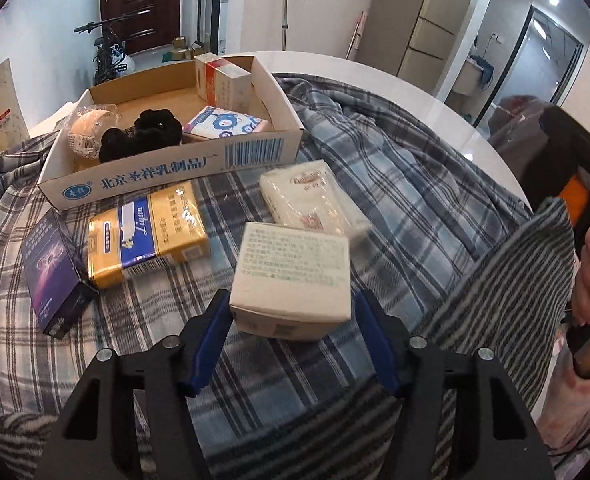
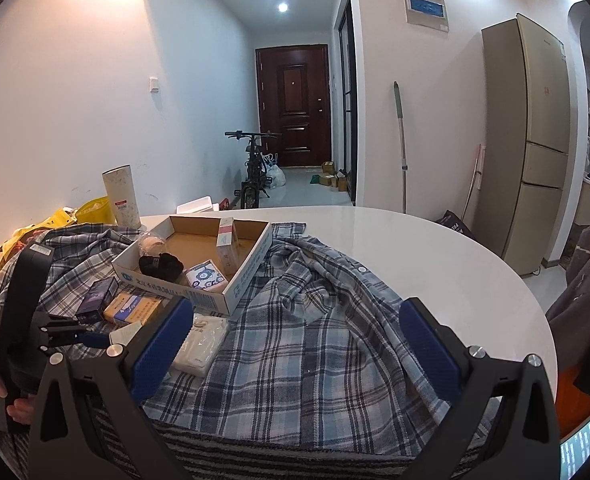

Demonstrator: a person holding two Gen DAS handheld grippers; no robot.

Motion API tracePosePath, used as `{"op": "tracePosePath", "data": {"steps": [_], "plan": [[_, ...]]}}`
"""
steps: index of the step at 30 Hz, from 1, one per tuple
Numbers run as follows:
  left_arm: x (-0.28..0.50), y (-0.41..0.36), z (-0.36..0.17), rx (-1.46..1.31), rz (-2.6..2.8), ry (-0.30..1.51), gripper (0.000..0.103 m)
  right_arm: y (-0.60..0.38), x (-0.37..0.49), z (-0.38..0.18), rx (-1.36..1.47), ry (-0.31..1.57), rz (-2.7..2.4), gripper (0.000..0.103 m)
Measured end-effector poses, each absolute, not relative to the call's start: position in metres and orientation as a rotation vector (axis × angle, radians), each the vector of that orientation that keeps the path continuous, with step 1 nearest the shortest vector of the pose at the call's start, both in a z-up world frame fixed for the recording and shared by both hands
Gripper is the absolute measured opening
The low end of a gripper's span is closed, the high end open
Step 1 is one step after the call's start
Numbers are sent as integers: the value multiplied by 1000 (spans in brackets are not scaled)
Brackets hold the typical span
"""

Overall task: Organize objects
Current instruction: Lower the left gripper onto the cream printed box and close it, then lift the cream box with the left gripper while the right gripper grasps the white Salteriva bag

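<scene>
Four items in the tray [image 1: 255,152], three on cloth, one white box [image 1: 291,280] between left tool [image 1: 295,320] pads; right tool [image 2: 295,344] wide.

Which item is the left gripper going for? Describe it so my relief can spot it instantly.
On the plaid cloth, in front of the open cardboard tray, four loose items lie. The white box sits between the left gripper fingers. It alone is plain white with fine print; its neighbours are gold-blue, purple, or clear-wrapped.
</scene>
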State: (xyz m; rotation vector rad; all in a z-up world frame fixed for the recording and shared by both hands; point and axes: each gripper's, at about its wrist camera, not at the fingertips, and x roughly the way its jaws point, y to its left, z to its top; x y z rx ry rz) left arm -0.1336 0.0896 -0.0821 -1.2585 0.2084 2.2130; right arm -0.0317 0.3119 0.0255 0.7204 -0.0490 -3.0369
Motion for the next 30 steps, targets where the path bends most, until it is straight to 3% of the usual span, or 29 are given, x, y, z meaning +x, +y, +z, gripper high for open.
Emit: {"op": "tracePosePath", "data": {"steps": [7, 9, 13, 23, 30], "plan": [[-146, 101, -74, -1219, 2277, 207, 65, 312, -33, 24, 732, -59, -3025, 103], [-150, 105, -78, -1246, 2270, 220, 55, 311, -32, 25, 737, -50, -3025, 103], [-149, 103, -76, -1232, 2285, 206, 54, 312, -29, 27, 736, -18, -3045, 103], [-140, 46, -27, -880, 2644, 103, 54, 287, -50, 32, 735, -105, -3018, 103], [-142, 17, -24, -831, 2730, -110, 54, 247, -110, 3, 1002, -177, -2823, 103]]}}
